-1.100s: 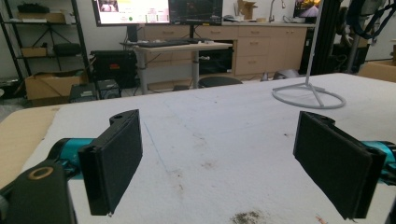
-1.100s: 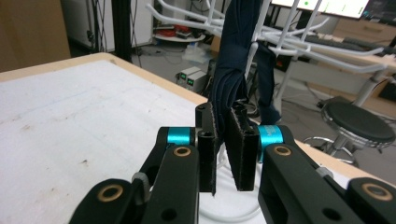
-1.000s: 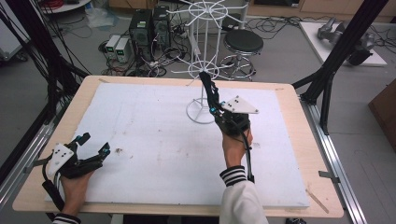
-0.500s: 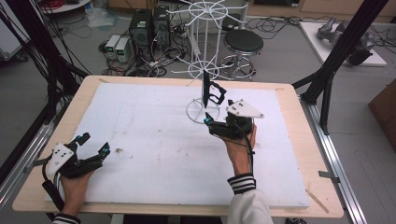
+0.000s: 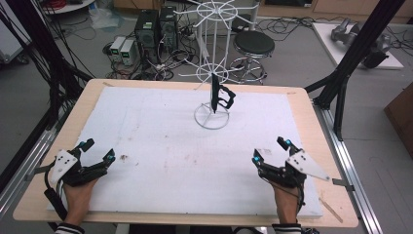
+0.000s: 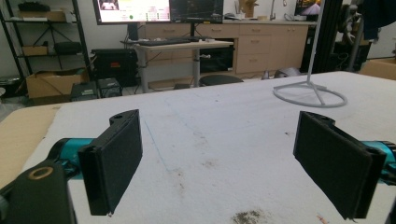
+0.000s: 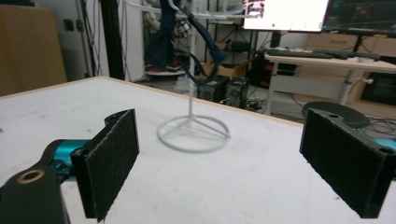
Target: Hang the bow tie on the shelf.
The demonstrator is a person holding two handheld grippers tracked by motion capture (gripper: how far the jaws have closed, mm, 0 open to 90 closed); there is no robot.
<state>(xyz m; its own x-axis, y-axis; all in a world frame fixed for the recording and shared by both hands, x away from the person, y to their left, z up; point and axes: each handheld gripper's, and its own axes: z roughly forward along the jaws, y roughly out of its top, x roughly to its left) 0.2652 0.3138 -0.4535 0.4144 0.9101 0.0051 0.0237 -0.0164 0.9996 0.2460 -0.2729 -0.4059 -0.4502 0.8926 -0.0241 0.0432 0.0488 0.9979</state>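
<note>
1. Left hand-held gripper (image 5: 95,152): jaws wide, empty, resting at the counter (image 5: 146,141) near edge.
2. Right hand-held gripper (image 5: 271,152): jaws wide, empty.
3. Dark strap (image 5: 220,95) hangs on the white wire rack (image 5: 212,73), well ahead of both.
4. Judgement: hanging step appears complete; no further move needed.

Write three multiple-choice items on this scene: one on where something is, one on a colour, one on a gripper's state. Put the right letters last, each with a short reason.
1. Where does the dark garment hang?
A. on the white wire rack
B. on the left gripper
C. flat on the table

2. What colour is the rack's ring base?
A. black
B. white
C. red

3. How do the right gripper's jaws stand?
A. shut on the garment
B. shut on nothing
C. open, with nothing between

Answers: 1 A, the garment dangles from a rack arm above the ring base. 2 B, the ring shows white in all views. 3 C, the right gripper view shows bare table between the wide-apart pads.
</note>
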